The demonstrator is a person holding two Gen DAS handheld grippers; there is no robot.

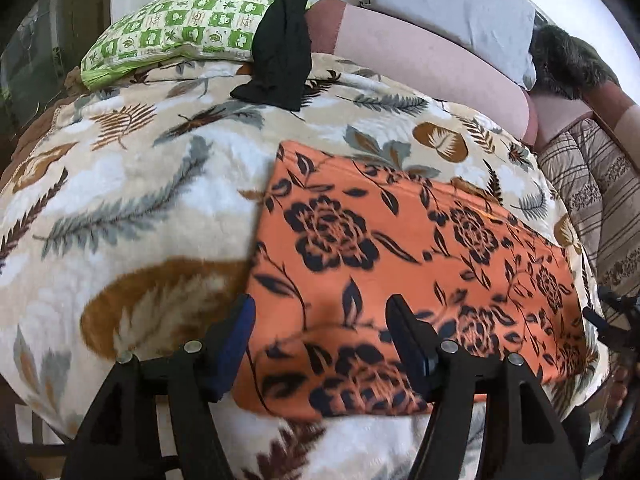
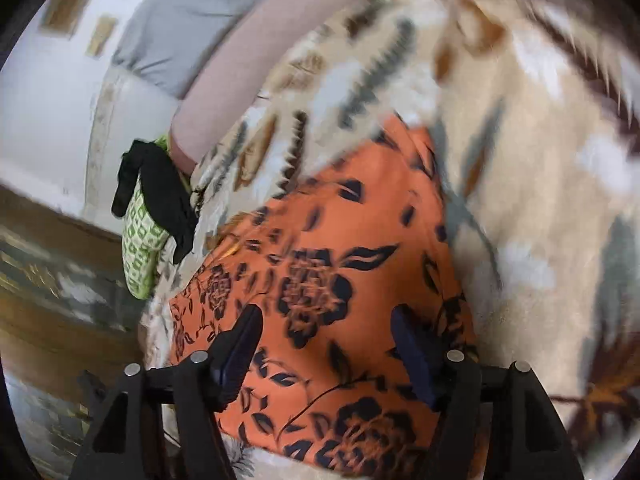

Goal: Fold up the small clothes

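An orange cloth with a dark flower print (image 1: 400, 248) lies flat as a folded rectangle on a leaf-patterned blanket (image 1: 140, 184). My left gripper (image 1: 320, 320) hovers above the cloth's near left corner, jaws wide apart with nothing between the pads. In the right wrist view the same orange cloth (image 2: 328, 280) fills the middle, blurred. My right gripper (image 2: 326, 332) hangs over it, also open, its pads clear of the fabric. A black garment (image 1: 280, 40) is draped over a green-and-white checked pillow (image 1: 180, 24) at the far side.
A pink bolster (image 1: 420, 64) and a grey pillow (image 1: 452, 8) lie along the back. A striped quilt (image 1: 592, 208) sits to the right, a dark furry item (image 1: 568, 60) beyond it. The right wrist view shows wooden floor (image 2: 48, 280) past the blanket's left edge.
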